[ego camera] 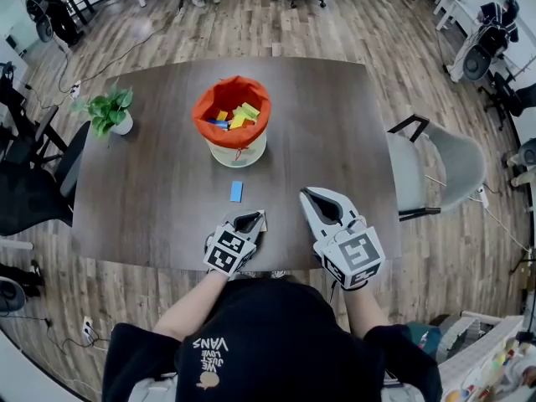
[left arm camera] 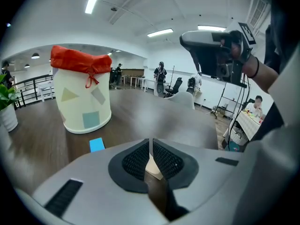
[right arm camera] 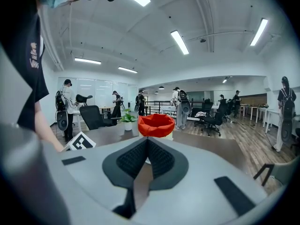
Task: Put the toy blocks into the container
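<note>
My left gripper [ego camera: 249, 219] low over the near table [ego camera: 151, 149] edge, jaws together, right gripper [ego camera: 311, 193] beside it, jaws together too, one blue block [ego camera: 236, 191] flat on the wood just short of the orange-rimmed container [ego camera: 238, 152], other blocks [ego camera: 237, 115] already inside.

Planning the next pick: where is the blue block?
Head view: the blue block lies on the table, between the container and the left tongs.
</note>
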`<state>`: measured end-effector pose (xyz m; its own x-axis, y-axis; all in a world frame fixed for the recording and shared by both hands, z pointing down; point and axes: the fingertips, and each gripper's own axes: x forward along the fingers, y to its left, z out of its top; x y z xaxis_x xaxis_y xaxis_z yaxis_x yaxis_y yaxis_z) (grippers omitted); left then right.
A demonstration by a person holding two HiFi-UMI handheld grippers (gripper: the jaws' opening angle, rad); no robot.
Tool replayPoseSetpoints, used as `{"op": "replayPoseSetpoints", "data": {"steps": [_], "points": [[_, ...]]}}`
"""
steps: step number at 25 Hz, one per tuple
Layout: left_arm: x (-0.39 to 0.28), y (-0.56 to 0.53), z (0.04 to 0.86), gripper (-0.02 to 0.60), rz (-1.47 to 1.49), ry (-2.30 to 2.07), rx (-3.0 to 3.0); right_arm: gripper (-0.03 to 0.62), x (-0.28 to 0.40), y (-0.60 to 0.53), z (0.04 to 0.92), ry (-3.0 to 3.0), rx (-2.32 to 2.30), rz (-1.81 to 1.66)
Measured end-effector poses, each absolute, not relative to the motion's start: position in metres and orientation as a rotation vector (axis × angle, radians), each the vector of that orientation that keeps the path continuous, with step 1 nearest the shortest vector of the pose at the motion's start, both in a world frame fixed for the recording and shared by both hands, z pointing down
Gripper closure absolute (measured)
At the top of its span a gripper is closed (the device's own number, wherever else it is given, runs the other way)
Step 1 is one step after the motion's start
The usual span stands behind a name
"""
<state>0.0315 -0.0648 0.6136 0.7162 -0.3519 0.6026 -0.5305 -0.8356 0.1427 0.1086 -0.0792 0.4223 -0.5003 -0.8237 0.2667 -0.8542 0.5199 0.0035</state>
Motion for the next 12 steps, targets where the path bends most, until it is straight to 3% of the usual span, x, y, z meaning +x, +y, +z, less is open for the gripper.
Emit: {"op": "replayPoseSetpoints", "data": {"steps": [5, 7, 12], "points": [[0.031, -0.06, 0.622, 0.555, 0.863, -0.666, 2.581, 0.576, 0.108, -0.08, 0.423, -2.527, 1.421, 0.187], [0.031, -0.059, 0.626, 0.467, 0.876, -0.664, 2.561, 0.576, 0.109, -0.081, 0.423, -2.528, 1.421, 0.189], [0.031, -0.053, 0.635, 0.355, 0.918, -0.674, 2.519, 0.576, 0.109, -0.08, 0.422, -2.53, 1.422, 0.187]]}}
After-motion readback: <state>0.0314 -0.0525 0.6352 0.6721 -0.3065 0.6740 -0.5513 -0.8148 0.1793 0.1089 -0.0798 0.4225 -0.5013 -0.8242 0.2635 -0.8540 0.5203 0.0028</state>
